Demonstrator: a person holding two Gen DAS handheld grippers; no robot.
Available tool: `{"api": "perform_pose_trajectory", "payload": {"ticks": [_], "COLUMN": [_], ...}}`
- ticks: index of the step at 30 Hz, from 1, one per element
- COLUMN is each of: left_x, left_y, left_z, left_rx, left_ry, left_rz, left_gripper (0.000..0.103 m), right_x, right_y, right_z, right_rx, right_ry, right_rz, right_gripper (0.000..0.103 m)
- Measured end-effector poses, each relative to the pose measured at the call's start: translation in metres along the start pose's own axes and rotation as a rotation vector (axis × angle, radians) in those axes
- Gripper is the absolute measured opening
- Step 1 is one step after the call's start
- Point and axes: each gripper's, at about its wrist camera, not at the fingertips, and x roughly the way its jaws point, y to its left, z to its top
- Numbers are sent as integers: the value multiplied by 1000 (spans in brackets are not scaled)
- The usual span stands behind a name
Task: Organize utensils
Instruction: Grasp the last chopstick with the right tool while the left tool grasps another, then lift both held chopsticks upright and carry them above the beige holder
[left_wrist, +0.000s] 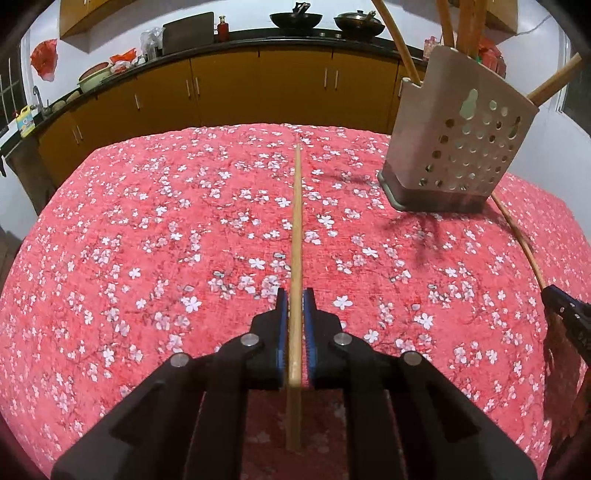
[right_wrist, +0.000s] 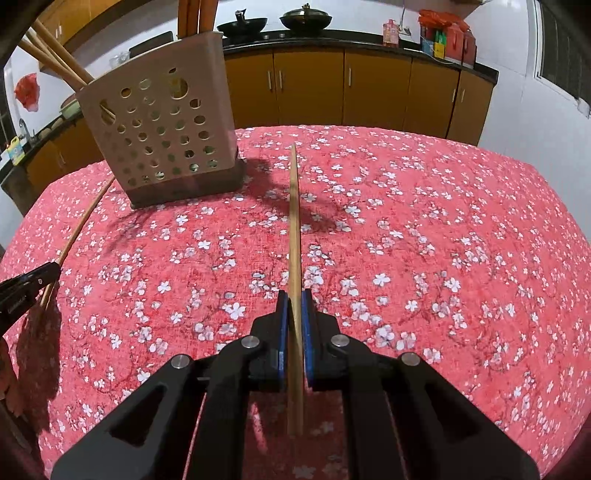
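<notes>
My left gripper (left_wrist: 295, 295) is shut on a wooden chopstick (left_wrist: 297, 221) that points forward over the table. My right gripper (right_wrist: 294, 295) is shut on another wooden chopstick (right_wrist: 294, 221), also pointing forward. A beige perforated utensil holder (left_wrist: 458, 147) stands on the table to the right in the left wrist view and to the left in the right wrist view (right_wrist: 162, 136). Several wooden chopsticks (left_wrist: 399, 40) stick out of its top. Each gripper shows at the edge of the other's view: the right one (left_wrist: 569, 314), the left one (right_wrist: 26, 284).
The table is covered with a red cloth with white blossoms (left_wrist: 147, 240). Behind it runs a dark kitchen counter with orange cabinets (left_wrist: 258, 85), two woks (left_wrist: 295, 18) and bottles on top.
</notes>
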Motion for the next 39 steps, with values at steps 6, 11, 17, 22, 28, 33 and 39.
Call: {"api": "perform_pose_trajectory", "payload": {"ticks": [6,11,17,22,28,33,39], "left_x": [3,4,6,4,-5,-9,-16], "left_y": [0,-4,-7,-7,-10,-8,-4], "left_z": [0,1,1,-1,-13,-18,-21], "left_rx": [8,10,8,17,42,44,80], "left_ry": [1,1,1,1,2,2,31], "left_rz": [-8,-10,-12,-15,-22,-14,-19], "left_gripper": [17,18,18,18,18,13,8], "right_x": [-1,-1,-1,-2,-5,-6,-16], "right_y": [-2,-3,-3,-5,-4,-5,-6], "right_z": [-1,-1,-1,-2,-4,-5,-8], "right_rx": [-1,-1,-2,3,3,7,11], "right_ry": [-1,-1,0,2,2,4,-14], "right_rz": [0,-1,-2,4,1,10,20], "right_gripper": [9,9,9,9,9,9,8]}}
